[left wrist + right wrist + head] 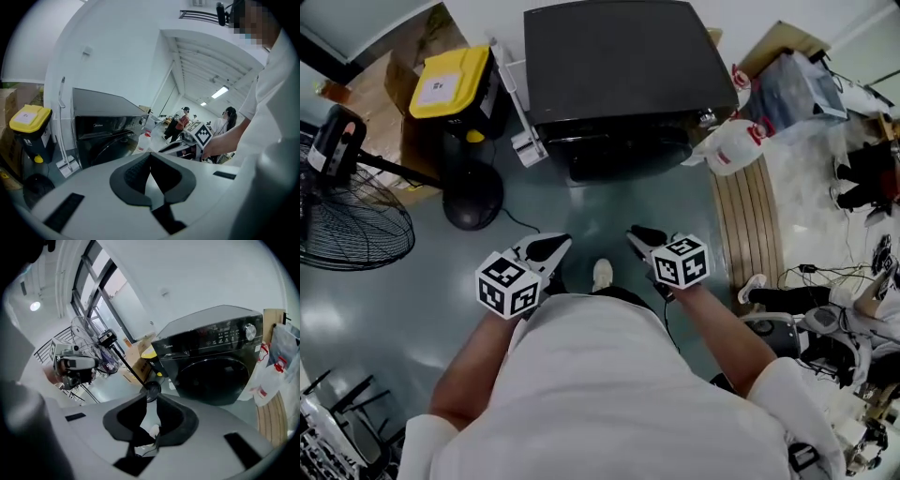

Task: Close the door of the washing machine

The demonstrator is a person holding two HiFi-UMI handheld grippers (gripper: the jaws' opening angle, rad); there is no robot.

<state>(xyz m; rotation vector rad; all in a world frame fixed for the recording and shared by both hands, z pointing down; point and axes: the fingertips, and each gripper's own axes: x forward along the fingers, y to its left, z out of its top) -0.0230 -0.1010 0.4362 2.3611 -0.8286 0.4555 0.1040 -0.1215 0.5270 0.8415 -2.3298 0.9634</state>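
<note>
The black front-loading washing machine (619,66) stands ahead of me at the top of the head view. Its round door (218,378) looks flush with the front, and it looks the same in the left gripper view (110,150). Both grippers hover over the grey floor, well short of the machine. My left gripper (551,246) (150,157) has its pads meeting at the tips, with nothing between them. To its right, my right gripper (642,234) (151,399) shows a narrow gap between its tips and holds nothing.
A black bin with a yellow lid (450,84) and cardboard boxes stand left of the machine. A floor fan (337,216) and a round stand base (472,192) are at the left. A white jug (727,145) and a wooden slatted board (750,216) are at the right, with cables and clutter beyond.
</note>
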